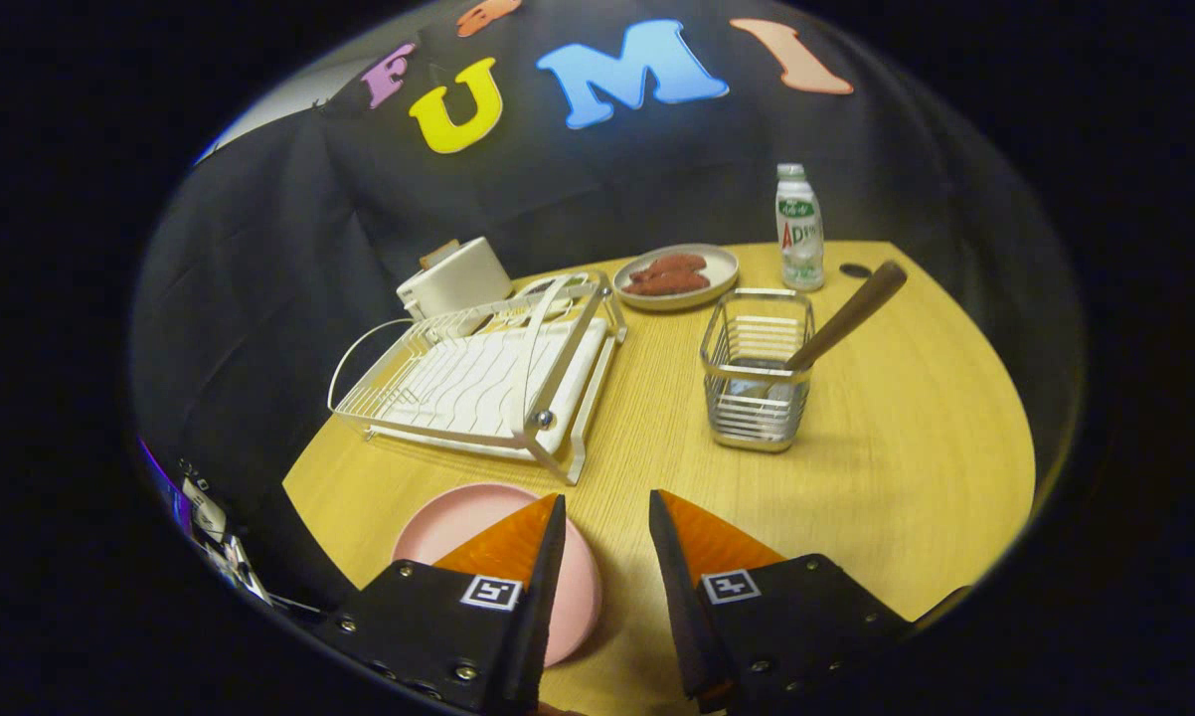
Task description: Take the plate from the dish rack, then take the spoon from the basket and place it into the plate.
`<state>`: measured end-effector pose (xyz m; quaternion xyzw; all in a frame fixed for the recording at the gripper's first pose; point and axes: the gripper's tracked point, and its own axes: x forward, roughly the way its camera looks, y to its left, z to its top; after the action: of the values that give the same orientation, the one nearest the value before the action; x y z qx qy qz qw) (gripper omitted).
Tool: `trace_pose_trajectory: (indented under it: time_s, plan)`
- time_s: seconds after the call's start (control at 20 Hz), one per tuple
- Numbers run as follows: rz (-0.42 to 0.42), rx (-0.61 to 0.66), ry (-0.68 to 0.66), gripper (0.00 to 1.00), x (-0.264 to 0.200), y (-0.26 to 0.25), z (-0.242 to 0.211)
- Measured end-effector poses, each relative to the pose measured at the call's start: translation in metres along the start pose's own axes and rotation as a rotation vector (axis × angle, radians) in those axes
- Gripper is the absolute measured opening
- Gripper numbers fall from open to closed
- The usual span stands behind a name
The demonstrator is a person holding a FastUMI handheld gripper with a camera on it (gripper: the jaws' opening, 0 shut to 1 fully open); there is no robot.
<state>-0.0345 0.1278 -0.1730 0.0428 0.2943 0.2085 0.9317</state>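
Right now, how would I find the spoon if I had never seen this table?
Start at the yellow wooden table and look past the open gripper to the wire basket, right of the white dish rack. The spoon leans out of that basket. It is the only thing with a long brown handle, sticking up toward the bottle.

The gripper comprises two wedge-shaped fingers that taper to points, each mounted on an angular black housing. Each housing carries one square black-and-white fiducial marker near the finger base and several small silver screws along its edges.
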Motion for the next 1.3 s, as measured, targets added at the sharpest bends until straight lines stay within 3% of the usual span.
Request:
trace_pose_trajectory:
  time_s: [0.2,0.55,1.3]
  plan:
    - [-0.104,-0.080,-0.127,0.51,-0.026,-0.023,0.027]
    - [-0.294,-0.066,-0.323,0.51,-0.060,-0.081,0.084]
    - [-0.343,-0.002,-0.332,0.51,0.023,-0.130,0.103]
